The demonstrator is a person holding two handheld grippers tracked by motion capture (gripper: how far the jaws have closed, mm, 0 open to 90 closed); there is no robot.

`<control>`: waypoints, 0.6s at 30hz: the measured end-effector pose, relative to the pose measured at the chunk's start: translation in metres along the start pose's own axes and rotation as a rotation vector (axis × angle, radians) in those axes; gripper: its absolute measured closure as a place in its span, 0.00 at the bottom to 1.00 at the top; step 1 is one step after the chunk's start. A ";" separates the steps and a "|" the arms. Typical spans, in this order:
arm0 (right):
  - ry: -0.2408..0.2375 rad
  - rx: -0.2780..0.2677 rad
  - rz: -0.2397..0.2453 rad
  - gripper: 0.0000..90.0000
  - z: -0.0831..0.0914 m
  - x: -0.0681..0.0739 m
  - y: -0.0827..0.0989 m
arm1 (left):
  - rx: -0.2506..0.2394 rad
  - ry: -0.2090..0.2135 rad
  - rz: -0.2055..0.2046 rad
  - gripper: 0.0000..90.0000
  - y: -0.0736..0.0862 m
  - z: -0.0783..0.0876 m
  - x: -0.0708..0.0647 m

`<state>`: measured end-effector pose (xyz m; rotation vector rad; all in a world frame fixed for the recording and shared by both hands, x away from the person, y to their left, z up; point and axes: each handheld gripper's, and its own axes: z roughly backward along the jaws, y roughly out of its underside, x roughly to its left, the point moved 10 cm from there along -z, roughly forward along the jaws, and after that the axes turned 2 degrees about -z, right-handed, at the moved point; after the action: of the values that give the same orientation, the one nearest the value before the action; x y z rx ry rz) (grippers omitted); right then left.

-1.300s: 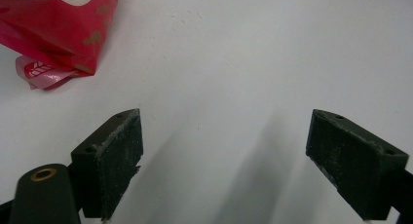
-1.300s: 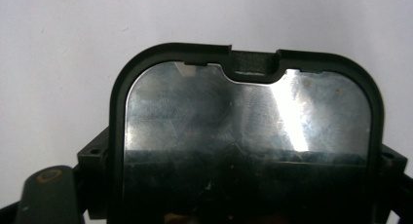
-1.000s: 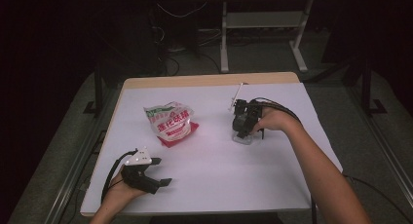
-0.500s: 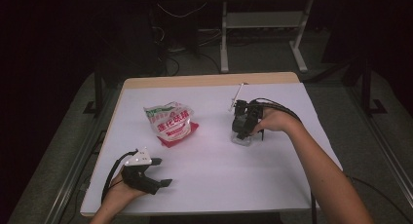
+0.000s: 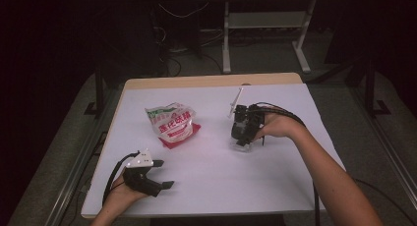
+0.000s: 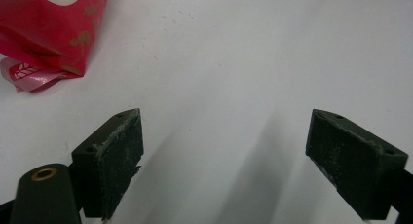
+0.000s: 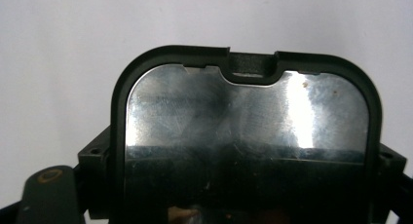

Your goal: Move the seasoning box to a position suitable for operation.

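The right gripper [image 5: 244, 137] pinches a black-rimmed, shiny metal container [image 7: 246, 136] just above the white table [image 5: 275, 186]: pickup done, placement pending. The left gripper [image 5: 164, 179] rests nearby, jaws spread, empty.

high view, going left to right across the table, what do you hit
left gripper with open jaws near the front edge → snack bag in white and red → right gripper closed on a clear, black-rimmed container, with a thin white stick-like piece just behind it on the white table
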<state>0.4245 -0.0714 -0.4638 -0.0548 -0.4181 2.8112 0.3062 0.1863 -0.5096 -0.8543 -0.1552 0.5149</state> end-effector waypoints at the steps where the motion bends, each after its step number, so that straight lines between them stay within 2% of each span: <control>1: -0.001 -0.002 0.002 0.17 0.001 0.002 0.000 | 0.001 0.000 -0.002 0.15 0.000 0.000 0.000; 7: -0.021 -0.008 0.017 0.17 0.001 0.020 -0.001 | 0.004 0.001 -0.005 0.15 0.001 -0.001 0.000; 18: -0.042 -0.008 0.108 0.17 -0.001 0.052 -0.001 | 0.011 0.001 -0.012 0.15 0.001 -0.002 -0.001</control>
<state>0.3752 -0.0553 -0.4642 -0.0202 -0.4485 2.9221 0.3054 0.1851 -0.5110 -0.8426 -0.1565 0.5034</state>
